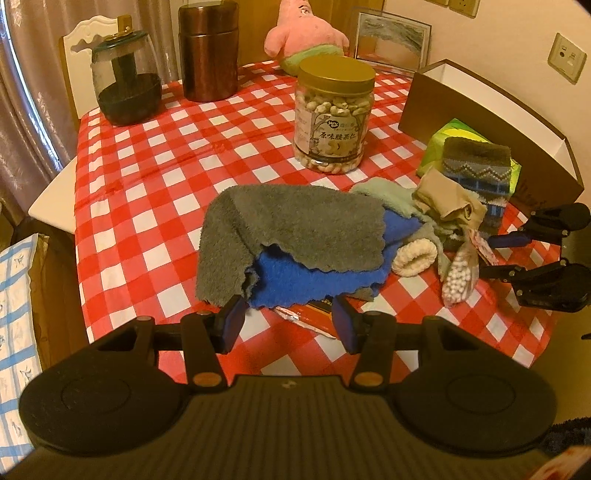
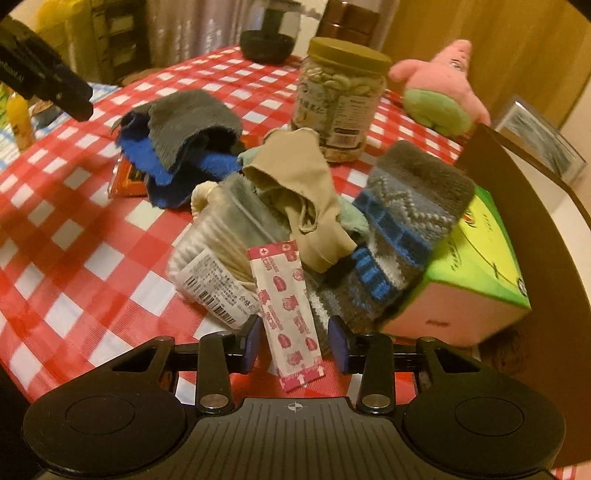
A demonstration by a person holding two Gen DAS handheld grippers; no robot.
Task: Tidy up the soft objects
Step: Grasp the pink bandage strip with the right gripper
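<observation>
A grey cloth lies over a blue cloth on the red checked table; both also show in the right wrist view. My left gripper is open just in front of them. Beside them lies a pile: a beige stocking, a grey-blue patterned sock, a cream scrunchie, a cotton swab pack and a plaster strip. My right gripper is open, its jaws on either side of the strip. It also shows in the left wrist view.
A nut jar, a brown canister, a dark glass jar and a pink plush star stand at the back. An open brown box is at the right, a green tissue box beside it. A red packet lies under the cloths.
</observation>
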